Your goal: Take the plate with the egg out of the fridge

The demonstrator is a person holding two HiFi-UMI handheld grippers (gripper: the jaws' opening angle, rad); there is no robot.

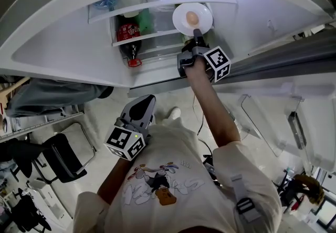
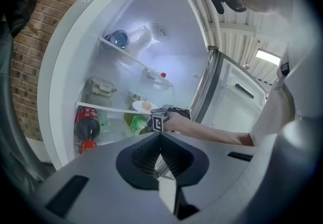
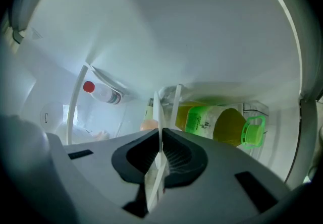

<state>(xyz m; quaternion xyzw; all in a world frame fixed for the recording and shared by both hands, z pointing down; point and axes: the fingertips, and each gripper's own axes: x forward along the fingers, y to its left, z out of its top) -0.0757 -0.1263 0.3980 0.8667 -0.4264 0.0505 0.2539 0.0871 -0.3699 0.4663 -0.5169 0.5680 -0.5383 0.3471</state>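
The white plate (image 1: 183, 21) with a brown egg (image 1: 192, 18) is at the front of a middle shelf in the open fridge. My right gripper (image 1: 197, 35) reaches in and is shut on the plate's near rim. In the right gripper view the plate (image 3: 157, 109) shows edge-on, pinched between the pads, and the egg (image 3: 147, 125) peeks out on its left. My left gripper (image 1: 143, 103) hangs back near the person's chest, shut and holding nothing. From the left gripper view the plate (image 2: 138, 106) and the right gripper (image 2: 152, 113) are seen from the side.
A cola bottle (image 1: 129, 39) and a green drink bottle (image 1: 146, 21) stand left of the plate; the green bottle (image 3: 218, 125) lies close behind it. A red-capped bottle (image 3: 101, 92) lies on a higher shelf. The fridge door (image 1: 286, 116) swings open at right.
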